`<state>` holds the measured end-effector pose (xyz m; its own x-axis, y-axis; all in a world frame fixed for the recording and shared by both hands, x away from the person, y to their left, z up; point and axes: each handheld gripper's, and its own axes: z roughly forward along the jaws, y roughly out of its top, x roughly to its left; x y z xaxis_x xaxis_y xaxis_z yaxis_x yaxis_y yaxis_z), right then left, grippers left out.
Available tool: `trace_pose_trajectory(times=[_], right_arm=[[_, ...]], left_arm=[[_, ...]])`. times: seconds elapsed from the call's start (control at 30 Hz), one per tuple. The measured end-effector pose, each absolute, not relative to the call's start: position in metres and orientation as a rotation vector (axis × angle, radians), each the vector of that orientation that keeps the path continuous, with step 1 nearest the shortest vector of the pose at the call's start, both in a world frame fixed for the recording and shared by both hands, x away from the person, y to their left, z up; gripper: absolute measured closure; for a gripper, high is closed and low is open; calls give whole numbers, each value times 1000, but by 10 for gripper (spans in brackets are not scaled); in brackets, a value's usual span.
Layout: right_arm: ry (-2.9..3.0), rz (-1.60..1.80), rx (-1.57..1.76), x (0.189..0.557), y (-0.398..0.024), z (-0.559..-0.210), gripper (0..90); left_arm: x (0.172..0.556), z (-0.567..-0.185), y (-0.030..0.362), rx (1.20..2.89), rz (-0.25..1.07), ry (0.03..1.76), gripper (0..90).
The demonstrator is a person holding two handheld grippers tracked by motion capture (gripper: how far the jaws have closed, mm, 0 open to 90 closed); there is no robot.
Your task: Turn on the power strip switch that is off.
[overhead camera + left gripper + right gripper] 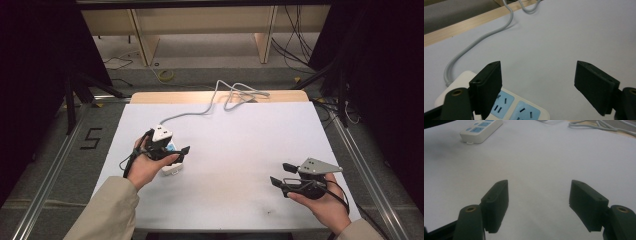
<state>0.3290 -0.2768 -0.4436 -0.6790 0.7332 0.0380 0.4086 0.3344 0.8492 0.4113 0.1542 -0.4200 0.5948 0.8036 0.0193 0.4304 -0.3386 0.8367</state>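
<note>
Right now the left gripper (537, 87) hangs just over the white power strip (524, 110), jaws spread wide with nothing between them, one jaw above the blue socket faces. The right gripper (539, 205) sits well apart at the table's (240, 150) near right, jaws likewise parted over bare white surface. The strip's grey cord (200, 111) snakes away to the far wooden edge (150, 97).

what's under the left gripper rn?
The white power strip lies under the open left gripper on the white table; two blue socket panels show, its grey cable trails away. The strip's near end is cut off.
</note>
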Motion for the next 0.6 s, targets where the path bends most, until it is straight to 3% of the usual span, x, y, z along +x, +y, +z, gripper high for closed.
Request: trace_pose_trajectory(times=[0.6], right_arm=[[2261,1287,1006,329,-276,-444,316]], left_arm=[[358,-439,166,1982,511,859,180]])
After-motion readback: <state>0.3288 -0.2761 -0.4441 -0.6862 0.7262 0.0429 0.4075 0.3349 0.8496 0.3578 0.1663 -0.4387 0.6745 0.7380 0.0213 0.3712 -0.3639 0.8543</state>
